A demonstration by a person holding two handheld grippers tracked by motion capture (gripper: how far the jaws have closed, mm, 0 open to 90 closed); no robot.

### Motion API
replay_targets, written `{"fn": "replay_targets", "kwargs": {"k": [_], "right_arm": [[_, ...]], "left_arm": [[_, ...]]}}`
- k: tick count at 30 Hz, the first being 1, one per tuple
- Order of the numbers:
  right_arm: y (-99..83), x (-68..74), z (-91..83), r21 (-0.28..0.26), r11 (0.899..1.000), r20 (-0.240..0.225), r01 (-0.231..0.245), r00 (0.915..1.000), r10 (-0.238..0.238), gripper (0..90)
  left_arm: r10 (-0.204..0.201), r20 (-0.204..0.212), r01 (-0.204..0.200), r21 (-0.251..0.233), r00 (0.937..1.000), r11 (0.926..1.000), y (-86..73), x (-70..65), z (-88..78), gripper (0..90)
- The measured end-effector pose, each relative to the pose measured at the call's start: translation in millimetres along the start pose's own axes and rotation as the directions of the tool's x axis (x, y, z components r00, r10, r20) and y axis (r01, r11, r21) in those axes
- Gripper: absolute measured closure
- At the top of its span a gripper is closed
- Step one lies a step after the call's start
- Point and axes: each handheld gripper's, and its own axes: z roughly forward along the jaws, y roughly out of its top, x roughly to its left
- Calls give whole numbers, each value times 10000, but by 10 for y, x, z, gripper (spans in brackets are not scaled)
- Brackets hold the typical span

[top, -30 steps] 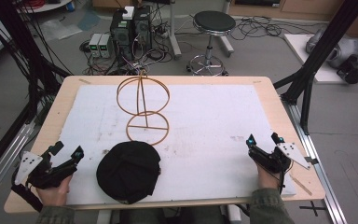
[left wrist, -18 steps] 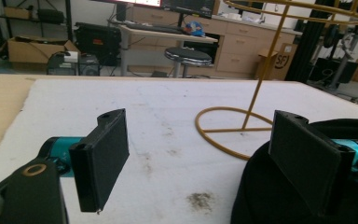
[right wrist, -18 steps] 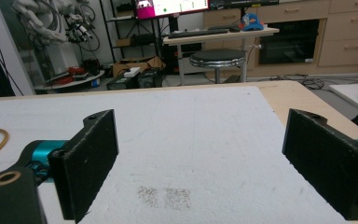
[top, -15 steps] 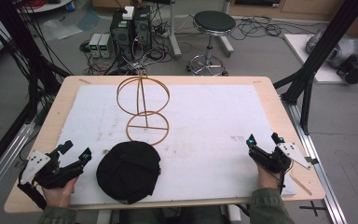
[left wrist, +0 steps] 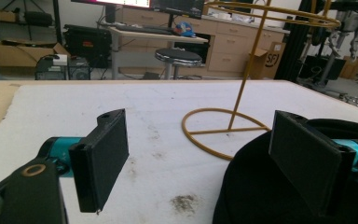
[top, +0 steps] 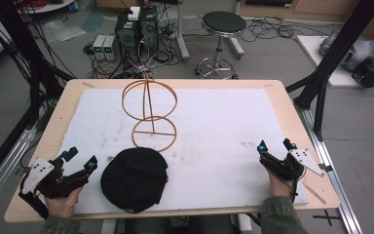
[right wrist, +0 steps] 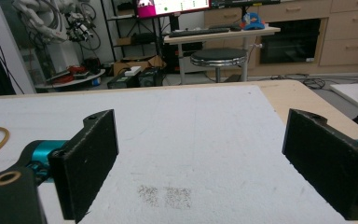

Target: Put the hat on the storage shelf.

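White, grainy sheeting covers the wooden bench. A soft black cap lies crumpled at 6 o'clock, just below a thin golden wire stand. Left gripper, fingers wide apart and empty, sits beside the cap; right gripper likewise gapes empty at 4 o'clock.

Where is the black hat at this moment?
In the high view the black hat lies on the white mat near the table's front edge, left of centre, just right of the open left gripper and in front of the gold wire stand.
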Motion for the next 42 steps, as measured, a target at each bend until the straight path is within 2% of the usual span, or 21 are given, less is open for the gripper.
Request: {"fn": "replay_targets", "kwargs": {"k": [6, 19, 24, 29, 36, 39, 42], "right_arm": [[0, -3, 1, -1, 10000, -5, 26, 10000, -26, 96], [2, -7, 6, -20, 10000, 36, 16, 10000, -16, 96], [2, -9, 8, -31, 10000, 19, 27, 10000, -27, 96], [2, -7, 9, -8, 10000, 17, -5, 10000, 5, 96], [0, -6, 15, 22, 10000, -5, 44, 10000, -44, 96], [-2, -6, 23, 10, 9999, -8, 106, 9999, -106, 97], [-2, -4, 29, 47, 10000, -34, 67, 10000, -67, 97]], "left_arm": [[294, 317, -300, 173, 9991, 9994, 19, -97, 8, 197], [503, 1068, -549, 408, 9930, 9977, 40, -214, 22, 197], [715, 1653, -815, 543, 9836, 9952, 42, -284, 45, 197], [719, 2426, -939, 804, 9675, 9923, 45, -338, 86, 197], [650, 3097, -1060, 1177, 9486, 9874, 40, -381, 145, 197], [619, 3252, -1077, 1250, 9436, 9863, 40, -388, 158, 197], [556, 3318, -1041, 1303, 9417, 9860, 41, -395, 167, 197]]}}
